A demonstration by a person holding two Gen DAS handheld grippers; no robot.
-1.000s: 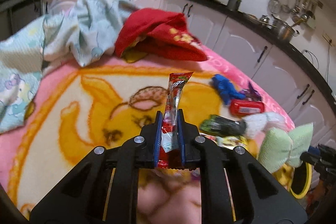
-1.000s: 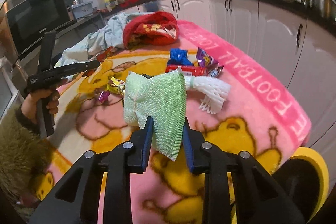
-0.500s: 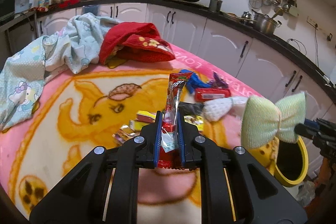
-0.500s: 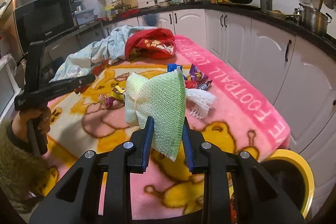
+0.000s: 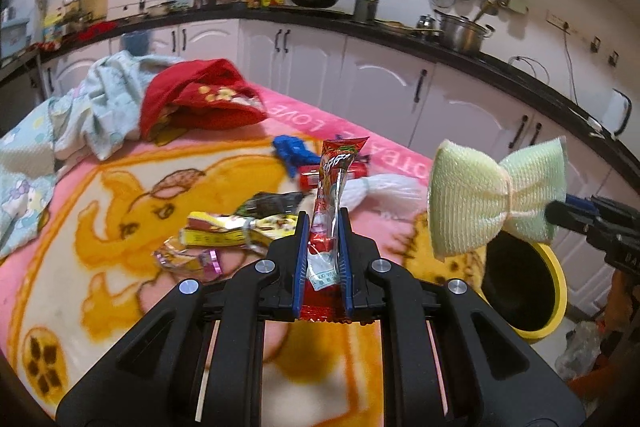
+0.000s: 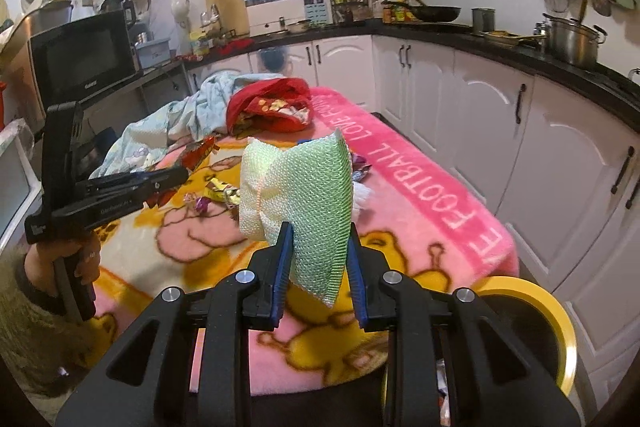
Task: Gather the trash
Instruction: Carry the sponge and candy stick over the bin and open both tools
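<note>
Above the bench (image 5: pixel 120 163), left gripper (image 5: pixel 323 255) pinching an upright red wrapper (image 5: pixel 332 187); right gripper (image 6: pixel 318 267) clamped on a green mesh sponge (image 6: pixel 304 195) beside the yellow bin (image 6: pixel 560 323).

Blanket (image 5: pixel 120 187) pink, yellow cartoon print — wrapper (image 5: pixel 334 183) red — sponge (image 6: pixel 304 195) pale green.

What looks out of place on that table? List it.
Clothes sit among the trash: a red garment and a pale printed cloth lie crumpled at the far end of the pink blanket. Loose wrappers are still scattered mid-table. Nothing looks spilled or broken.
</note>
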